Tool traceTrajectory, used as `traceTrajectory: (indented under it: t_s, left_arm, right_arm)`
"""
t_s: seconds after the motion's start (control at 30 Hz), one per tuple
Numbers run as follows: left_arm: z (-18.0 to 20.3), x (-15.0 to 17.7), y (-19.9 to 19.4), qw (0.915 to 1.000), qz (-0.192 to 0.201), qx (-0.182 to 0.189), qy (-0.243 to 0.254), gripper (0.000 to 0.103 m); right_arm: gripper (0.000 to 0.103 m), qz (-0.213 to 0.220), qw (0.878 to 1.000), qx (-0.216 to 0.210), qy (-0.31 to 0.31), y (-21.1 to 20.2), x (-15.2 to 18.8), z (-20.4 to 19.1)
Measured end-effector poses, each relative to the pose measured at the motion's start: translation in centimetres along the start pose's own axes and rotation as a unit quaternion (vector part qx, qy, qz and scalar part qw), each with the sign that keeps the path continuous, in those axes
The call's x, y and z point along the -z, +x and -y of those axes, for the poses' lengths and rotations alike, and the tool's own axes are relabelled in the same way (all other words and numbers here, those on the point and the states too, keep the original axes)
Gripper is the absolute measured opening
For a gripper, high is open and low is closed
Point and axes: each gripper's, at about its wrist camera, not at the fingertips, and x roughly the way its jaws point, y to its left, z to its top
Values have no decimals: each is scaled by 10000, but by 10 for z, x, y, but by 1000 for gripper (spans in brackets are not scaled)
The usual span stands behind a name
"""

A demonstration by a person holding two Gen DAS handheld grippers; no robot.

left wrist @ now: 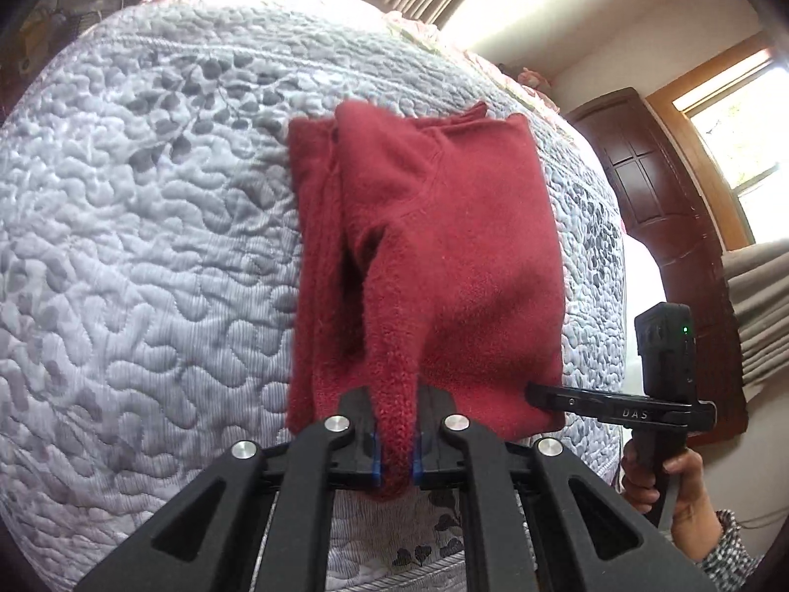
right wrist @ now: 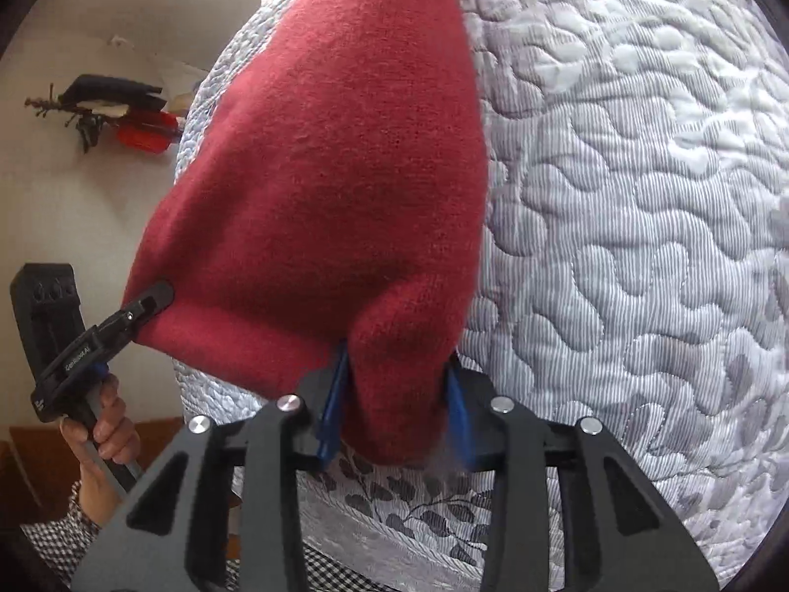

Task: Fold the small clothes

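A dark red fleece garment [left wrist: 468, 246] lies partly folded on a grey quilted bedspread [left wrist: 148, 246], its near edge lifted. My left gripper [left wrist: 394, 439] is shut on a bunched fold of that edge. At the garment's near right corner the right gripper [left wrist: 535, 391] pinches the cloth, held by a person's hand [left wrist: 661, 478]. In the right wrist view the red garment [right wrist: 335, 172] fills the middle, and my right gripper [right wrist: 397, 419] is shut on a thick bunch of it. The left gripper [right wrist: 160, 296] clamps the other near corner, above a hand [right wrist: 108, 429].
The bedspread [right wrist: 616, 246] stretches far beyond the garment, and the bed's near edge runs just under both grippers. A dark wooden door [left wrist: 656, 187] and a window [left wrist: 739, 123] stand right of the bed. Several items hang on the wall [right wrist: 113, 108].
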Motion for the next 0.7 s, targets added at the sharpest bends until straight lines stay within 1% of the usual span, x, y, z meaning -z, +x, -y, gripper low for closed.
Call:
traceTrajectory:
  t_s: [0.07, 0.1, 0.13, 0.17, 0.23, 0.3, 0.33, 0.4, 0.43, 0.47, 0.5, 0.53, 0.6, 0.7]
  left_arm:
    - [-2, 6, 6, 9998, -74, -167, 118, 8]
    - [-7, 9, 16, 9994, -179, -273, 116, 9]
    - [-9, 14, 28, 9989, -280, -364, 93, 9]
    - [-15, 18, 40, 9983, -401, -422, 10, 9]
    - [-21, 25, 51, 9981, -442, -406, -108, 10]
    - [-20, 23, 50, 9983, -407, -403, -71, 11]
    - [-19, 21, 49, 9984, -410, -387, -58, 14]
    - [-19, 19, 44, 9984, -481, -298, -30, 23]
    - [-20, 17, 39, 9984, -501, -248, -9, 31]
    - [-20, 15, 32, 9983, -467, -335, 14, 52]
    - [-21, 13, 21, 9981, -366, -492, 52, 64]
    - [-24, 10, 9, 9986, -201, -481, 69, 74]
    - [-32, -2, -10, 9992, 33, -388, -40, 74]
    - [-38, -34, -16, 9984, 251, -499, -117, 74]
  right_arm:
    - [35, -103, 9998, 153, 8, 5, -1, 1]
    - [36, -179, 9995, 264, 2, 11, -2, 3]
    - [39, -249, 9989, 406, -23, 18, -4, 5]
    - [41, -300, 9985, 459, -20, 22, -5, 8]
    - [42, -386, 9983, 441, -11, 25, -8, 10]
    - [42, -447, 9979, 460, -107, 25, -13, 6]
    - [47, -473, 9975, 501, -154, 22, -14, 6]
    - [53, -506, 9972, 507, -195, 15, -14, 4]
    - [59, -465, 9970, 555, -256, 8, -15, 2]
    - [67, -383, 9967, 632, -351, 1, -16, -1]
    - [70, -285, 9961, 703, -440, -8, -17, -3]
    - [72, -189, 9958, 744, -501, -16, -21, -4]
    - [72, 18, 9951, 815, -562, -31, -28, -7]
    - [74, 317, 9931, 971, -584, -52, -44, -3]
